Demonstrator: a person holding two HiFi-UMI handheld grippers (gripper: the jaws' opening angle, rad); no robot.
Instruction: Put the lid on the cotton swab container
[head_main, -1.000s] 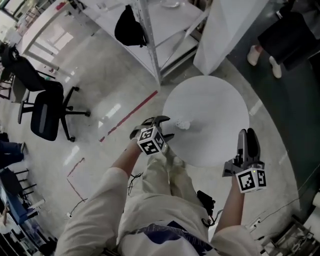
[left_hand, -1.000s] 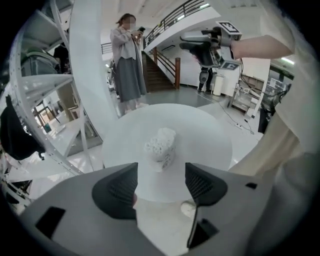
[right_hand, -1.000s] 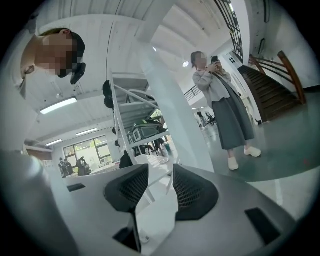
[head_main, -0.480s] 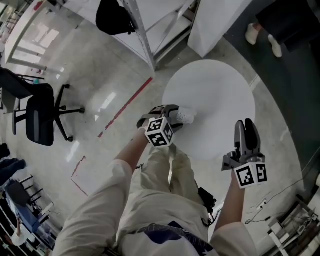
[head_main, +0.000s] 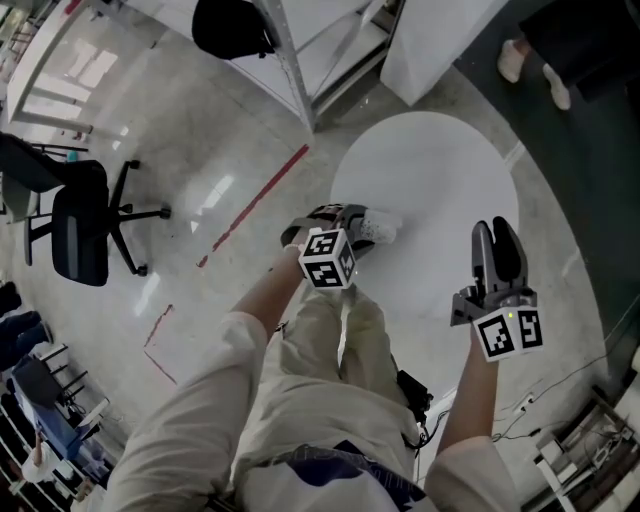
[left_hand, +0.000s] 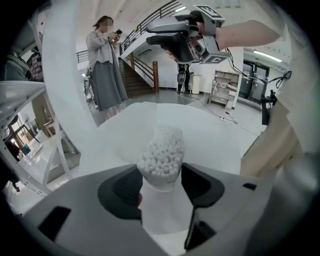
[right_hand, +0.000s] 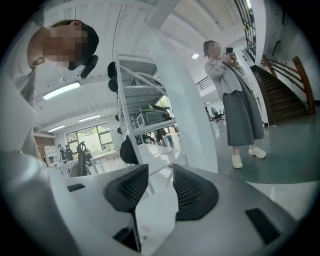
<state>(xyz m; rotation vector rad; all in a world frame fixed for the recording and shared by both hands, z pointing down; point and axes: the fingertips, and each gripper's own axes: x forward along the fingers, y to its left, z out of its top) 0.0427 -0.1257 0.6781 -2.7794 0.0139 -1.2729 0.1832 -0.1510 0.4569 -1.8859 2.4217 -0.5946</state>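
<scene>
The cotton swab container (left_hand: 161, 162), a clear tub packed with white swabs, stands on the round white table (head_main: 440, 180) near its left edge. My left gripper (left_hand: 160, 176) straddles it, and its jaws are closing with the pads close to the tub's sides. The head view shows that gripper (head_main: 356, 226) against the container (head_main: 380, 228). My right gripper (head_main: 497, 235) hovers over the table's right side. Its jaws stand narrow on a thin clear piece (right_hand: 150, 215), seemingly the lid, in the right gripper (right_hand: 161, 172) view.
A black office chair (head_main: 80, 225) stands on the floor at left, with red tape lines (head_main: 255, 205) nearby. White shelving (head_main: 300, 50) rises beyond the table. A person in a grey skirt (left_hand: 105, 70) stands past the table.
My left gripper has moved right, from short of the container to around it. The right gripper has stayed over the table's right side.
</scene>
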